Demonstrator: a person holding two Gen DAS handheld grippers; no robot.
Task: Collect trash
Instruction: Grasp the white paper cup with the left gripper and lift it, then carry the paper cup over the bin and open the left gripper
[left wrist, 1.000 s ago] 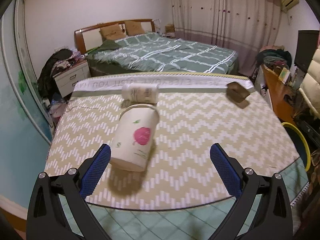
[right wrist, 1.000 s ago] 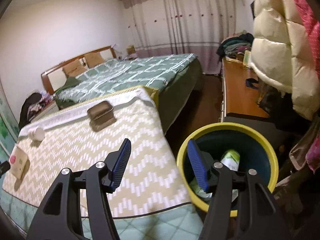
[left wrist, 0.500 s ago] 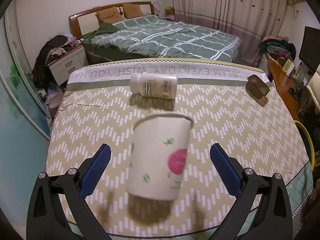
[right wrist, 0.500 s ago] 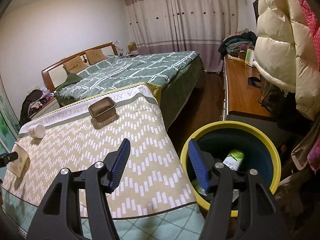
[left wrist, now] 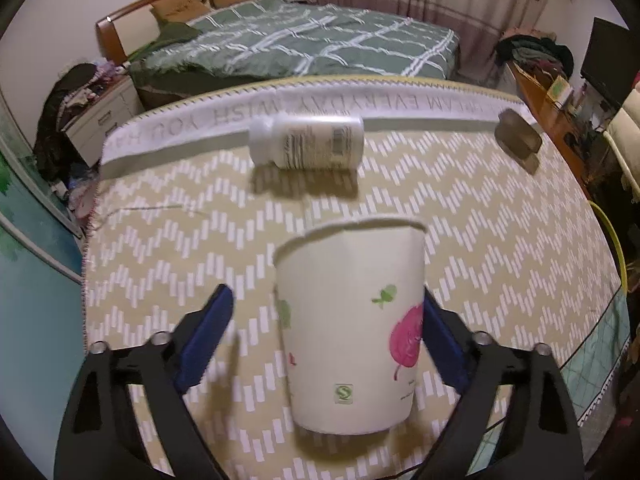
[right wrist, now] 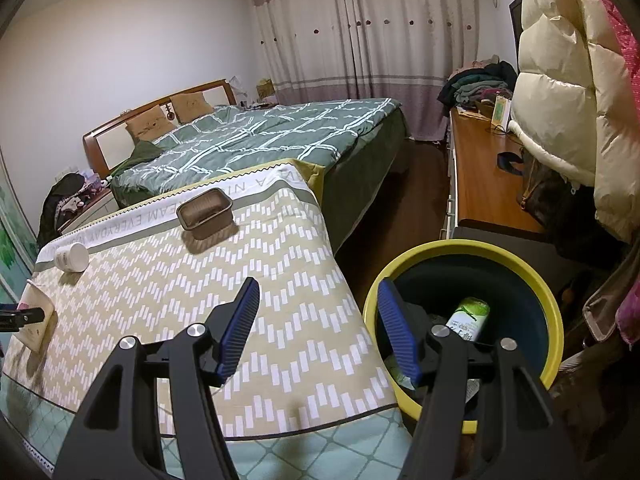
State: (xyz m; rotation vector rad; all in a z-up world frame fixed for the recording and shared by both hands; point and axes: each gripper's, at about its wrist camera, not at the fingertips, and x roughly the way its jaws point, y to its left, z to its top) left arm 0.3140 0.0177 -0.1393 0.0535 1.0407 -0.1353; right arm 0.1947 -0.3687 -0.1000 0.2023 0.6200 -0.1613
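A white paper cup [left wrist: 352,320] with a pink fruit print lies on the zigzag-patterned table cloth [left wrist: 500,248], base toward me, between the fingers of my left gripper [left wrist: 324,336]. The left gripper is open; its right finger is at the cup's side and its left finger stands apart. Beyond the cup lies a white pill bottle [left wrist: 308,142] on its side. A brown tray [left wrist: 518,140] sits at the far right. My right gripper [right wrist: 318,334] is open and empty, over the table's right edge beside the yellow-rimmed trash bin [right wrist: 552,320]. The cup [right wrist: 36,320] shows at far left there.
The bin holds a green-topped bottle [right wrist: 468,318] and other trash. A bed with a green quilt [right wrist: 260,140] stands behind the table. A wooden desk [right wrist: 480,176] and hanging coats [right wrist: 568,92] are at the right. The bin's rim [left wrist: 612,240] shows past the table's right edge.
My left gripper has moved forward so the paper cup now sits between its fingers. My right gripper has shifted slightly by the bin and stays open.
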